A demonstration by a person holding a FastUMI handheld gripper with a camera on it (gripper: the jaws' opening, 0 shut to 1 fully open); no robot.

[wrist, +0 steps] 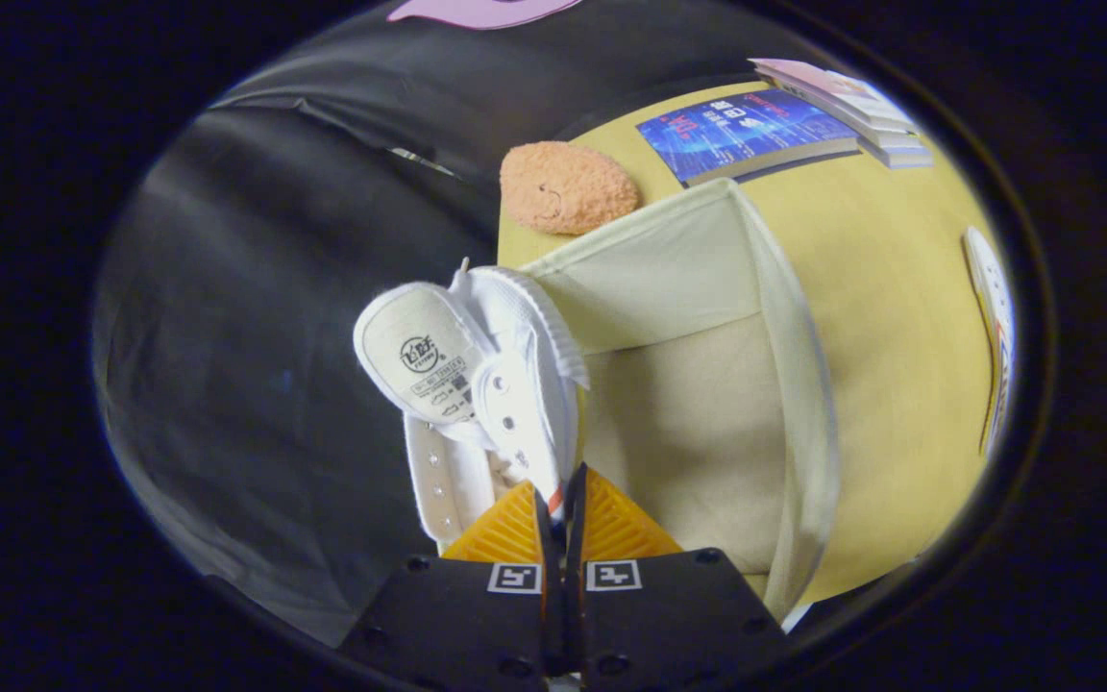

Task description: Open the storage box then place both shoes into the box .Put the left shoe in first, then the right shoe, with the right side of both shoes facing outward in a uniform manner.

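The hand-held gripper [561,495] pinches a white canvas shoe [486,384] beside the open, soft-walled fabric storage box [803,384].

Strong fisheye bend, esp. toward rim: stacked books [842,101] and yellow table [899,317] edge curve hard. Lit evenly from above/front, fairly bright on table & white shoe [477,384]; no harsh glare, slight sheen on folds of black cloth [256,317]. Soft shade inside storage box [688,423], darker toward its base. Centre sharp, print on insole legible; gripper [563,500] fingers pinched on shoe edge, close & a bit soft. Rim detail smeared, dim
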